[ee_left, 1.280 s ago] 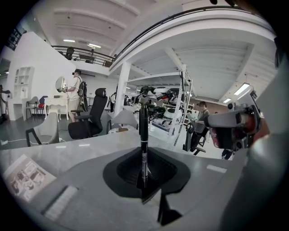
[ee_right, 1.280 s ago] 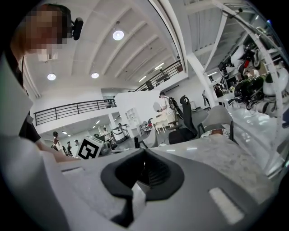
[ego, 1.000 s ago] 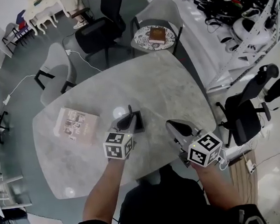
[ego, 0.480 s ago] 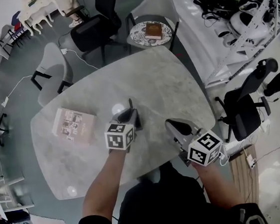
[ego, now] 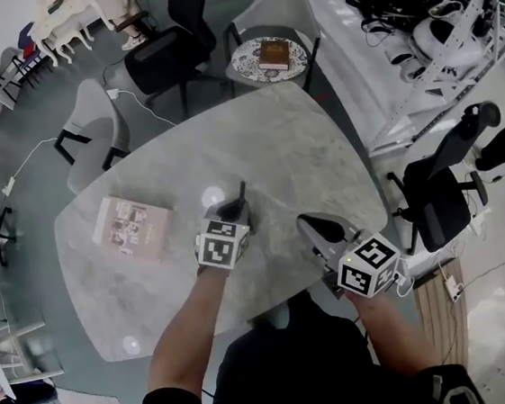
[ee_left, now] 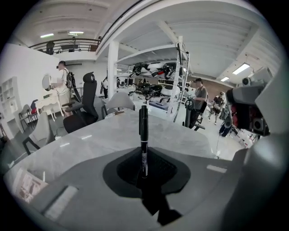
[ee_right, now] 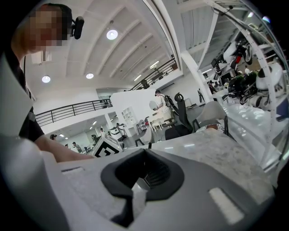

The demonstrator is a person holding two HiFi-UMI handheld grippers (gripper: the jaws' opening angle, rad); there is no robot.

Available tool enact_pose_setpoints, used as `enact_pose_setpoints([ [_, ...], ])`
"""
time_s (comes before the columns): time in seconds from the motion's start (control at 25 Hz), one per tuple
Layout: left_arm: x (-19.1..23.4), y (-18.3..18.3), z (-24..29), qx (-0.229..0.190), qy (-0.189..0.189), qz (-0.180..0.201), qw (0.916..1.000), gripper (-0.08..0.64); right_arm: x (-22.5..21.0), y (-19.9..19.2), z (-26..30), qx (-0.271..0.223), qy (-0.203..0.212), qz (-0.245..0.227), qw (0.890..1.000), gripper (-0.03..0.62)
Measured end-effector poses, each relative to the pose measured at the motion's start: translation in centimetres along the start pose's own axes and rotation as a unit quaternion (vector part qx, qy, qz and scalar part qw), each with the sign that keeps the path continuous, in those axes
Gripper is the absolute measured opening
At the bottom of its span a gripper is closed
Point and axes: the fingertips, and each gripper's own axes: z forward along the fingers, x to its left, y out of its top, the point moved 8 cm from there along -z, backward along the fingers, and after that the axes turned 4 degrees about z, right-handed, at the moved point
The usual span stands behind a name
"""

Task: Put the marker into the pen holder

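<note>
In the left gripper view a black marker (ee_left: 143, 135) stands upright between the jaws, and my left gripper (ee_left: 143, 173) is shut on its lower end. The head view shows that gripper (ego: 228, 216) over the middle of the grey marble table (ego: 300, 146), with the marker (ego: 239, 193) sticking out beyond its tip. The dark pen holder does not show clearly; the left gripper covers the spot where it stood. My right gripper (ego: 322, 232) hovers near the table's front right edge. It is shut with nothing in it (ee_right: 140, 180).
A pale book (ego: 131, 227) lies on the table's left side. A bright light reflection (ego: 213, 196) sits just left of the marker. Grey chairs stand behind the table, one with a brown book (ego: 273, 56) on its patterned seat. A black office chair (ego: 438, 202) stands at the right.
My left gripper has moved a little forward and right over the dark holder, which showed beside it earlier and is now covered. The right gripper has stayed put.
</note>
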Motion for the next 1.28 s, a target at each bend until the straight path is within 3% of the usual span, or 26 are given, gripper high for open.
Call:
enact_pose_setpoints([
  [0.32, 0.0, 0.3, 0.3, 0.026, 0.012, 0.011, 0.9995, 0.044, 0.1, -0.1, 0.0, 0.000, -0.001, 0.004, 1.000, 0.003],
  [0.52, -0.2, 0.7, 0.4, 0.034, 0.028, 0.039, 0.9983, 0.044, -0.1, 0.0, 0.1, 0.001, -0.003, 0.007, 1.000, 0.003],
  [0.72, -0.3, 0.0, 0.7, 0.049, 0.025, 0.030, 0.9980, 0.046, 0.0, 0.1, 0.3, 0.002, -0.002, 0.006, 1.000, 0.003],
  [0.96, -0.6, 0.3, 0.1, 0.033, 0.015, 0.028, 0.9989, 0.044, -0.1, -0.2, 0.5, 0.004, -0.002, 0.007, 1.000, 0.003],
  [1.28, 0.1, -0.2, -0.9, 0.038, 0.034, 0.024, 0.9984, 0.044, 0.1, -0.2, 0.7, 0.008, 0.001, 0.006, 1.000, 0.003],
])
